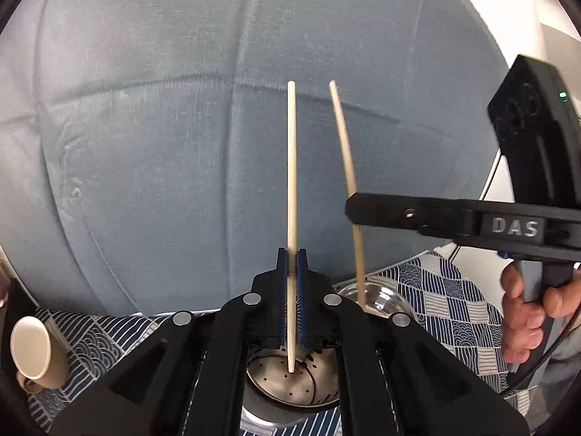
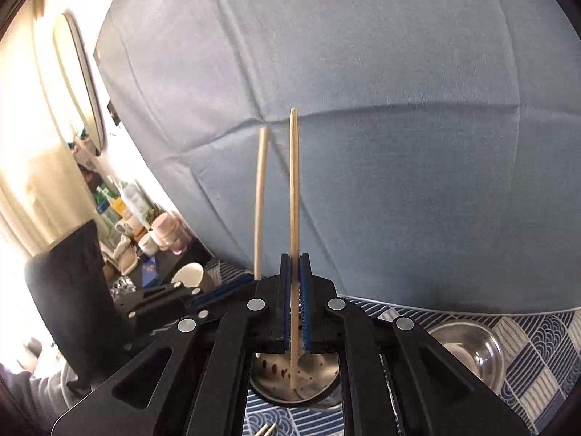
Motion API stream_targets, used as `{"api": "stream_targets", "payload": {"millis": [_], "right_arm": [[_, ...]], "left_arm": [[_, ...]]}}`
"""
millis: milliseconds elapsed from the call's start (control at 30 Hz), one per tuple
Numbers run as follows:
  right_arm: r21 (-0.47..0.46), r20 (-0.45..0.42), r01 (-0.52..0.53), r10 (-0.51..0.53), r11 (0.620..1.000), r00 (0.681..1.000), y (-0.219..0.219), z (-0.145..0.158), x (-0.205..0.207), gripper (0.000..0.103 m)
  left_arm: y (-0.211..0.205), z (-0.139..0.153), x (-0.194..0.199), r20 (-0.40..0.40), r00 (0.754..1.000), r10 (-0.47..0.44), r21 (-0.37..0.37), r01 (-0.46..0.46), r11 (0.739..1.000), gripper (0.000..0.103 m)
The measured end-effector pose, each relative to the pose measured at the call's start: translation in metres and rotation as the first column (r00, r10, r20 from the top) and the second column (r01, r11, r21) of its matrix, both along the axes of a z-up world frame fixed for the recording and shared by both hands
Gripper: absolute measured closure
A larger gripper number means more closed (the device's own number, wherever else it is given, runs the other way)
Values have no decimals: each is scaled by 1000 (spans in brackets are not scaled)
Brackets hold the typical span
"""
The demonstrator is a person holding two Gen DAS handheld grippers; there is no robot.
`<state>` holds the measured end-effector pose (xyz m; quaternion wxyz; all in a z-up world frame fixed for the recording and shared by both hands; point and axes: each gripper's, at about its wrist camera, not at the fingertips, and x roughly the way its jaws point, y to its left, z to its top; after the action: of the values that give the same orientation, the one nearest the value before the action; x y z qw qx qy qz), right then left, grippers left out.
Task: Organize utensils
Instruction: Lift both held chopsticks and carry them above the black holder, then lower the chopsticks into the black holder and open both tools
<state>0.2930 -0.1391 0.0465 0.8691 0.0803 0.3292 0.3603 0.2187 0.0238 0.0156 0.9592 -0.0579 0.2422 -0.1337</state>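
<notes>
My left gripper (image 1: 291, 254) is shut on a pale wooden chopstick (image 1: 291, 167) held upright, its lower tip over a perforated steel utensil holder (image 1: 290, 381). My right gripper (image 2: 294, 258) is shut on a second chopstick (image 2: 294, 200), also upright, its tip over the same holder (image 2: 294, 381). In the left wrist view the right gripper (image 1: 354, 205) reaches in from the right with its chopstick (image 1: 345, 145). In the right wrist view the left gripper's chopstick (image 2: 260, 200) stands just to the left.
A blue padded backrest (image 1: 163, 127) fills the background. A patterned blue-white cloth (image 1: 454, 309) covers the table. A glass bowl (image 1: 385, 298) sits right of the holder, a beige mug (image 1: 31, 348) at left. A steel bowl (image 2: 468, 348) lies at right. Wooden utensil tips (image 2: 267, 430) show at the bottom.
</notes>
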Motion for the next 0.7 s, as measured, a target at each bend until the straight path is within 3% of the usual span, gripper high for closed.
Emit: {"api": "stream_targets", "payload": {"millis": [167, 300, 500, 700], "right_arm": [[31, -43, 15, -14, 999, 999, -5, -34, 2, 98], [4, -66, 0, 0, 1000, 998, -5, -51, -3, 98], [15, -71, -7, 8, 1000, 997, -9, -54, -7, 98], [19, -43, 6, -6, 1000, 999, -9, -51, -10, 98]], "left_arm": [[-5, -27, -11, 58, 998, 7, -17, -6, 1000, 98], [-10, -46, -16, 29, 1000, 4, -2, -3, 1000, 98], [-10, -52, -18, 14, 1000, 10, 28, -11, 1000, 98], [-5, -47, -20, 24, 999, 23, 11, -23, 1000, 98]]}}
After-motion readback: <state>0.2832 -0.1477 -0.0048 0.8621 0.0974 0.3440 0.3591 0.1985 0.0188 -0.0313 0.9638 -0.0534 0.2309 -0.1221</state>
